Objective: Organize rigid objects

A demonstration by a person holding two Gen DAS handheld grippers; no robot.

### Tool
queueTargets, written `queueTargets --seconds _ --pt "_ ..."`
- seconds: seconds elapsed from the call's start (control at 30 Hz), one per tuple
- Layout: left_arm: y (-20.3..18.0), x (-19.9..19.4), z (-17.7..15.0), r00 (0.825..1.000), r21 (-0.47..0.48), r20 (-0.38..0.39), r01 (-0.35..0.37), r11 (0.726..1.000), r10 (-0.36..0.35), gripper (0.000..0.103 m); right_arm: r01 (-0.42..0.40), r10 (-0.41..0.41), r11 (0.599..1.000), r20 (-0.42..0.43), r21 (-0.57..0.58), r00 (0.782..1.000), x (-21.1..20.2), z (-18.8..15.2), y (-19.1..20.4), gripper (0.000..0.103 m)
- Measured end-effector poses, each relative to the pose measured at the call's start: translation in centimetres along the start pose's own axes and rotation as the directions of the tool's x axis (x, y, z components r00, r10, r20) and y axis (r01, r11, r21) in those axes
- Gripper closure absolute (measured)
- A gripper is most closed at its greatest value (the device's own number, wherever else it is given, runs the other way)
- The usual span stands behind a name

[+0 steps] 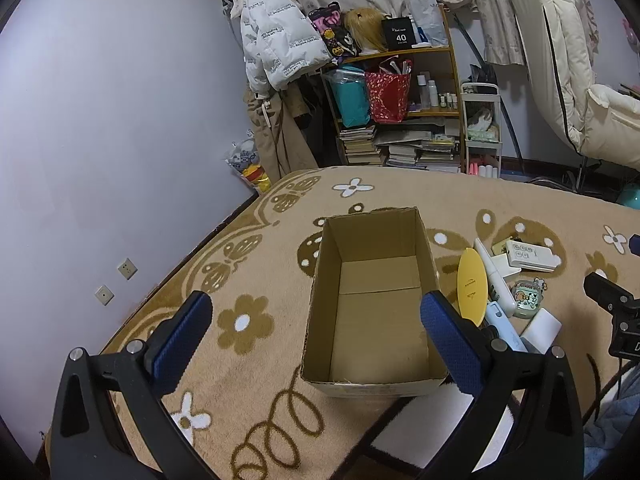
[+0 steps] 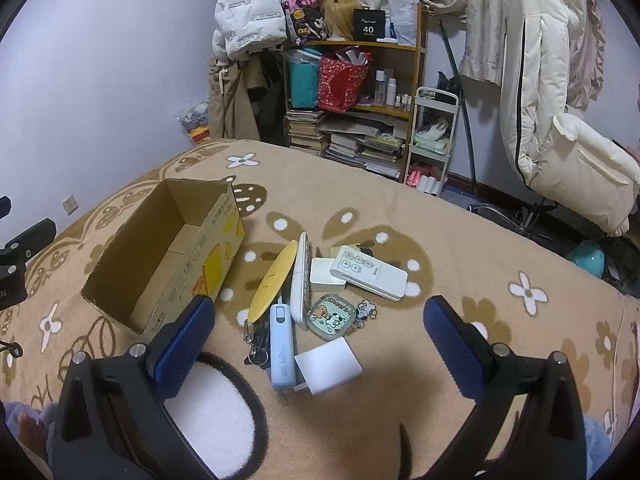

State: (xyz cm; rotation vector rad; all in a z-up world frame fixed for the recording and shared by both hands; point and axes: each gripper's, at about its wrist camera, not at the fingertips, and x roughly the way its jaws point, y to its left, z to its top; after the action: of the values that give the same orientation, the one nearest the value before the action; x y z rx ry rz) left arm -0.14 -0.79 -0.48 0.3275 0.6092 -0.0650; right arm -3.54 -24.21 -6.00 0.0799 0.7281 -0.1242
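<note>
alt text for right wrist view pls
Open right gripper hovers over small items piled on a floral blanket: yellow oval, blue device, white remote, white cube. An empty cardboard box sits left.

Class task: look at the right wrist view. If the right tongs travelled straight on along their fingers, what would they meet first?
Most likely the white square block, lying nearest between the open right tongs, with the light blue device just beside it. Depth is uncertain.
</note>
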Motion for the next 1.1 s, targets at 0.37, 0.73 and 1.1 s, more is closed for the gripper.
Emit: queueTargets --seconds 0.37,0.73,1.1 --pt "0.4 0.2 0.2 1.000 -0.018 -0.004 0.006 1.000 -0.006 0.000 0.007 -0.007 1.000 0.001 -0.030 1.000 -0.2 -0.1 0.5 0.000" --pt "0.5 0.1 0.2 1.000 -0.020 -0.009 0.005 1.000 -0.005 0.000 0.010 -0.010 0.999 0.000 -0.032 1.000 -0.1 -0.1 0.8 0.000" --pt "0.5 0.1 0.1 1.000 -0.021 -0.015 0.009 1.000 -0.010 0.000 0.017 -0.017 0.999 0.001 -0.032 1.000 0.0 -0.1 1.0 0.000"
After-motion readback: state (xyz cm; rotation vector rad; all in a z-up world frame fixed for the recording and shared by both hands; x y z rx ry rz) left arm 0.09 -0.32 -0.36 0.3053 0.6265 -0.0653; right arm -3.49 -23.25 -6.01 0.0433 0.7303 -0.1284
